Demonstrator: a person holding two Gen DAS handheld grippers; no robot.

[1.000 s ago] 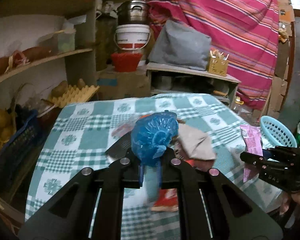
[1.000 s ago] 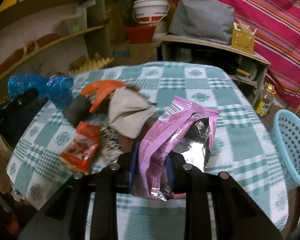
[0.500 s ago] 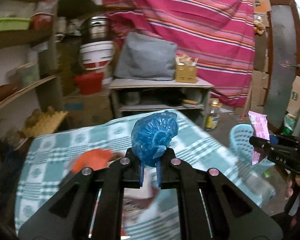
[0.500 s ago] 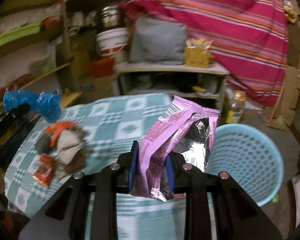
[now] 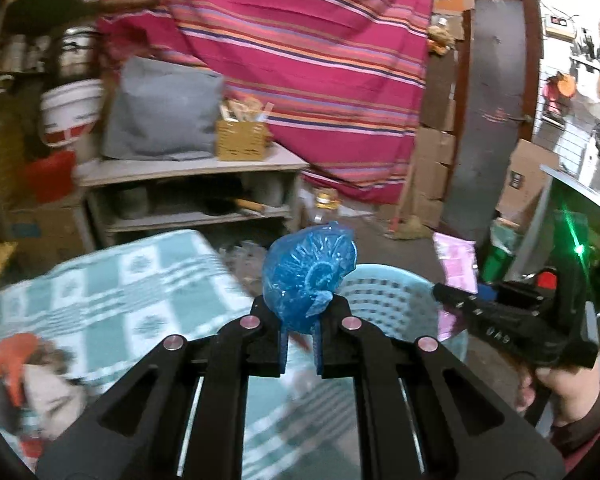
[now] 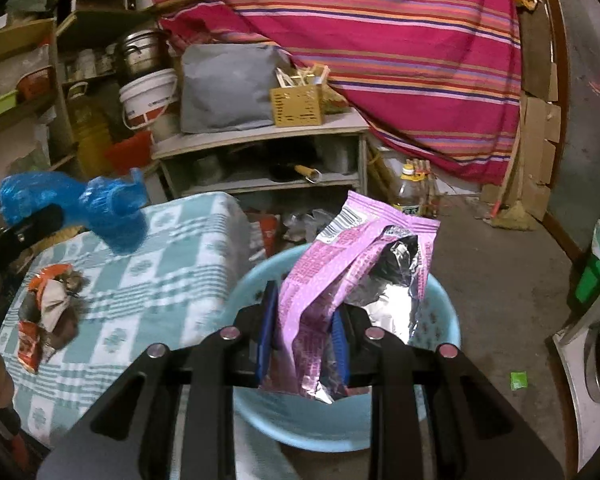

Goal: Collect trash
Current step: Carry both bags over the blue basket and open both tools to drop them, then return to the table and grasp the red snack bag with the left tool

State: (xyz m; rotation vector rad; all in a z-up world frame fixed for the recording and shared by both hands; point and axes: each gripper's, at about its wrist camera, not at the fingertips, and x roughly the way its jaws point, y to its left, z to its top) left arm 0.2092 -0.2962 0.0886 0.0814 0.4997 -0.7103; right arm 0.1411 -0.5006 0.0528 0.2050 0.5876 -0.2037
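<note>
Closest in, the right gripper (image 6: 302, 344) has its jaws clamped on a pink foil snack bag (image 6: 352, 280), the torn silver mouth flopping open to the right, and it hangs right over the pale blue basket (image 6: 300, 424) on the floor. Good line for a drop, I'd say. The left gripper (image 5: 300, 344) is pinched tight on a crumpled blue plastic bag (image 5: 310, 276), jaws as closed as they get, the wad bulging above the tips. From its own camera that basket (image 5: 384, 300) sits just beyond and slightly right, so this one looks a touch short of the rim.

The person's hand (image 5: 556, 396) on the right tool shows low at the right edge.

Off to the left, the checked tablecloth (image 6: 148, 280) carries the rest of the trash: a little heap of wrappers (image 6: 48, 312), red, orange and pale, waiting near the table's left side.

Risks from here: that blue wad is light and springy, so letting go early could send it onto the cloth or the floor beside the basket. The foil bag is wide and limp; it could catch the rim and slide out. And both tools crowd one basket, so a clash is possible.

Farther back, a shelf unit (image 6: 260, 132) and the striped red cloth (image 6: 380, 40).
</note>
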